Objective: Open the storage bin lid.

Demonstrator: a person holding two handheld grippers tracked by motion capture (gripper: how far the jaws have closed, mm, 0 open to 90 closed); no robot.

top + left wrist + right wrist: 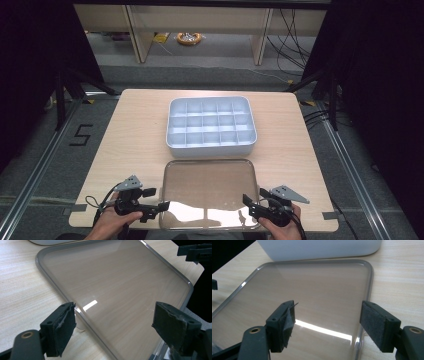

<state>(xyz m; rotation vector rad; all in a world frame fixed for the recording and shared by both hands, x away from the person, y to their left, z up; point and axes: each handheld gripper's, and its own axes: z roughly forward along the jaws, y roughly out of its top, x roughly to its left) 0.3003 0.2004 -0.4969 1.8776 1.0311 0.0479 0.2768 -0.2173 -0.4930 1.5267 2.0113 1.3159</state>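
Note:
A clear, shallow lid (210, 192) with rounded corners lies flat at the front of the wooden table (135, 135). Behind it stands a white box (211, 125) divided into several empty compartments. My left gripper (157, 198) is open at the lid's front left corner. In the left gripper view the left gripper (115, 311) has one jaw over bare wood and the other over the lid (112, 277). My right gripper (255, 197) is open at the front right corner. In the right gripper view the right gripper (328, 307) straddles the right rim of the lid (312, 285). Neither holds anything.
The white box (319, 247) sits just behind the lid's far edge. The table's front edge lies close under both hands. My right gripper (195, 251) appears at the top right of the left gripper view. Dark frame legs and cables stand on the floor around the table.

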